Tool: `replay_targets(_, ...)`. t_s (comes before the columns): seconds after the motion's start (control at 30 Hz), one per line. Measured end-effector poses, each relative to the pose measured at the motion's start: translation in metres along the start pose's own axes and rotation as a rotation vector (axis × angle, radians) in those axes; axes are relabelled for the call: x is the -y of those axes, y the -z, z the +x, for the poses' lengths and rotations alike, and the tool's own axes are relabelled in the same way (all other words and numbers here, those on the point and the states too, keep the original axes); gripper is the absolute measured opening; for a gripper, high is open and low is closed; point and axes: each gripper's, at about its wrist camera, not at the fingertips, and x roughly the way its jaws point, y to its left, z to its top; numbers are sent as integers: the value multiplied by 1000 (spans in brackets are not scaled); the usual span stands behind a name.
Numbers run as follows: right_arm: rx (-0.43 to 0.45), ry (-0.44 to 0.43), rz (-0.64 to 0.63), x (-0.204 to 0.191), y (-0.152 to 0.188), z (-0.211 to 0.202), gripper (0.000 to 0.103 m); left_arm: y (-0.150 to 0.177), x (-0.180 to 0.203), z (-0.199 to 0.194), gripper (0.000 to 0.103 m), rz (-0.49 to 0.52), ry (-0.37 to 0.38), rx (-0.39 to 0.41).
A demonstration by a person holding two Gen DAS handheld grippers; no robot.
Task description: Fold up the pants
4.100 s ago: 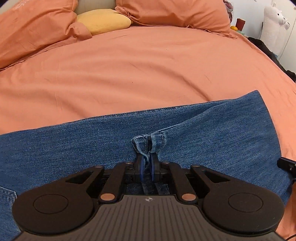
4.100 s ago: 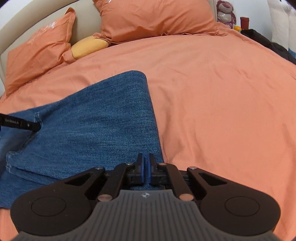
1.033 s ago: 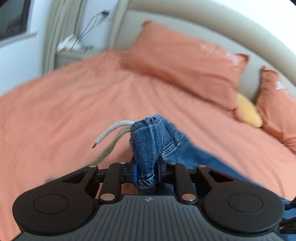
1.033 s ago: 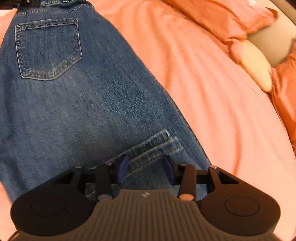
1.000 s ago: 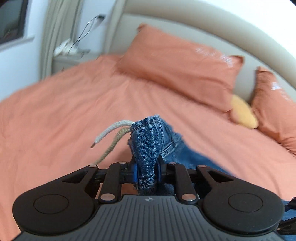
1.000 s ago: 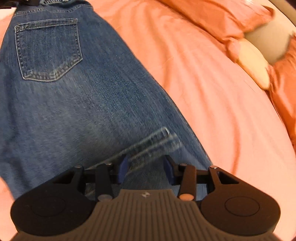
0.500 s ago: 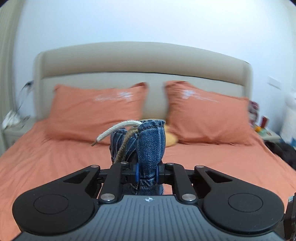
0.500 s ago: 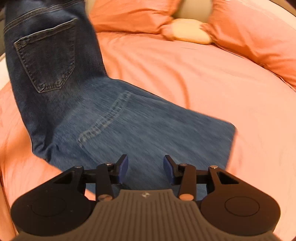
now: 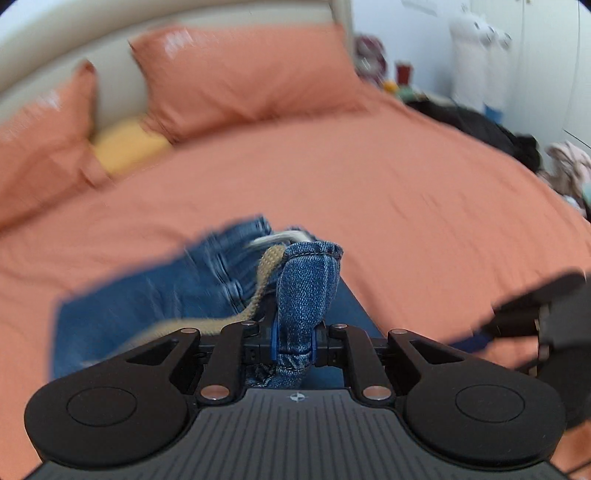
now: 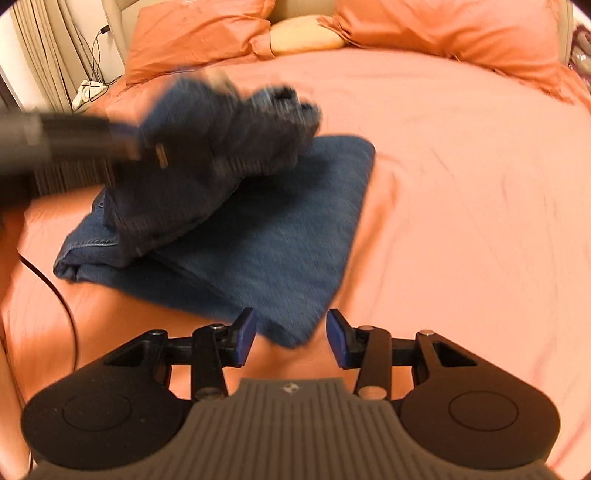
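Observation:
Blue jeans (image 10: 280,229) lie folded on the orange bed sheet (image 10: 461,184). My left gripper (image 9: 293,339) is shut on a bunched piece of the waistband, and a beige drawstring (image 9: 264,280) trails beside it. In the right wrist view the left gripper (image 10: 136,142) is a blur at the left, holding the waist end above the folded legs. My right gripper (image 10: 290,338) is open. The near corner of the folded jeans lies just ahead of its blue pads, untouched. Its blurred fingers (image 9: 517,314) show at the right of the left wrist view.
Two orange pillows (image 10: 207,33) and a yellow cushion (image 10: 303,35) lie against the beige headboard (image 9: 110,85). Plush toys (image 9: 469,55) and dark clothes (image 9: 480,125) sit off the bed's right side. A thin cable (image 10: 62,295) crosses the sheet at the left.
The left gripper has swung across the bed with the waist end, which now hangs over the folded legs. The right gripper, still open, has drawn back to the fold's near corner.

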Motion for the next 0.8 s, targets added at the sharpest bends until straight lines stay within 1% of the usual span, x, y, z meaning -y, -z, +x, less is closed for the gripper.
replay_targets(0.03, -4, -3, 2, 2, 3, 0, 39, 5, 0, 3, 20, -4, 33, -32)
replay_targets(0.07, -7, -5, 2, 2, 6, -1, 39, 8, -3, 7, 27, -9, 75, -59)
replay_targets(0.1, -10, -9, 2, 2, 7, -1, 39, 10, -8, 9, 36, -19, 130, -80)
replay_targets(0.13, -14, -12, 4, 2, 8, -2, 39, 7, -14, 9, 39, -34, 180, -90)
replay_targets(0.17, -16, -15, 7, 2, 9, -3, 40, 7, -20, 7, 50, -45, 219, -94)
replay_targets(0.2, -15, -18, 10, 2, 8, -4, 40, 5, -26, 4, 55, -54, 255, -95)
replay_targets(0.23, -13, -25, 17, 2, 5, -5, 40, 3, -33, 0, 56, -65, 293, -96)
replay_targets(0.27, -9, -33, 26, 4, 2, -8, 40, 1, -39, -6, 60, -73, 325, -99)
replay_targets(0.33, 7, -47, 53, 4, -1, -14, 40, -2, -51, -16, 62, -73, 355, -91)
replay_targets(0.37, 18, -58, 71, 4, -5, -17, 40, -2, -58, -21, 62, -68, 356, -83)
replay_targets(0.47, 68, -92, 135, 2, -20, -25, 41, -6, -85, -31, 63, -55, 321, -56)
replay_targets(0.5, 89, -104, 164, 3, -26, -27, 41, -5, -95, -35, 64, -57, 300, -45)
replay_targets(0.57, 122, -127, 236, 9, -39, -26, 47, -5, -113, -37, 65, -59, 245, -34)
replay_targets(0.67, 126, -154, 341, 19, -64, -9, 48, -7, -145, -30, 65, -72, 147, -35)
replay_targets(0.73, 111, -172, 407, 27, -78, 8, 49, -6, -166, -27, 65, -92, 102, -39)
replay_targets(0.8, 99, -167, 465, 34, -90, 26, 54, -3, -188, -22, 65, -119, 62, -46)
